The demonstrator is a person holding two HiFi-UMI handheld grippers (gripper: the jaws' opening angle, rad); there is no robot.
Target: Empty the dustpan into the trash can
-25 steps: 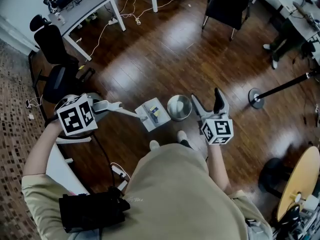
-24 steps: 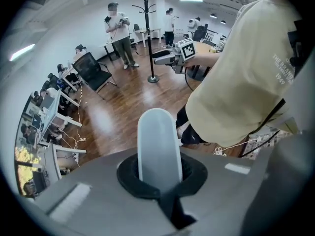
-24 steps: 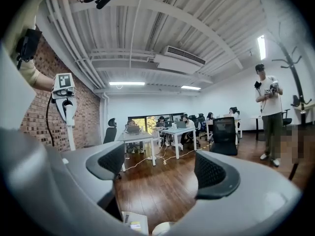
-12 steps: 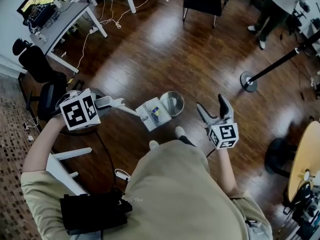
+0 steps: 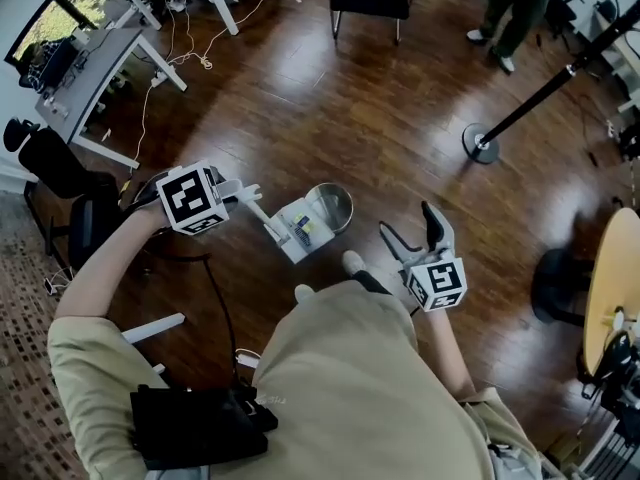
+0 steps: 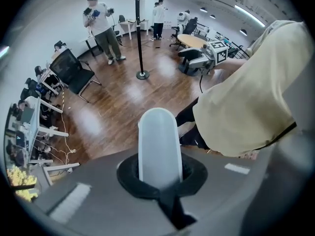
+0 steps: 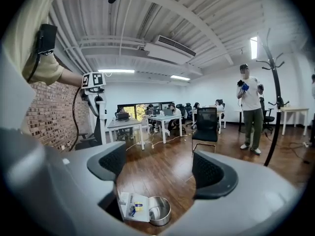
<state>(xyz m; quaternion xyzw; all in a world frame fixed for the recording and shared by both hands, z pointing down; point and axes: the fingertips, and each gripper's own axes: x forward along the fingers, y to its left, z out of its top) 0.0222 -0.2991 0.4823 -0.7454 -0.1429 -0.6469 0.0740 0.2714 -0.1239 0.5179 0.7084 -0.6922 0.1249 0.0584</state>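
Low over a dark wooden floor [image 5: 300,98], the head view shows a white dustpan [image 5: 297,230] with its front lip at the rim of a small round steel trash can [image 5: 333,208]. The left claw [image 5: 243,194] is clamped tight on the dustpan's pale, rounded handle [image 6: 157,146], which fills the space between its jaws in the left gripper view. The right claw [image 5: 410,223] hangs near the can's right side but clear of it. Its jaws are wide apart and hold nothing; only the floor, pan and can show beyond them.

A second ago the pan lay just beside the can. Now the left claw has swung inward and the pan's edge overlaps the can's left rim. The right claw, which was close against the can, has drawn a little away. The pan now looks lined up for tipping, but the tipping itself seems not yet done.

Inside the dustpan, a few small blue and yellow scraps [image 7: 132,208] lie near the middle. The trash can's shiny inside looks bare; no litter can be made out in it.
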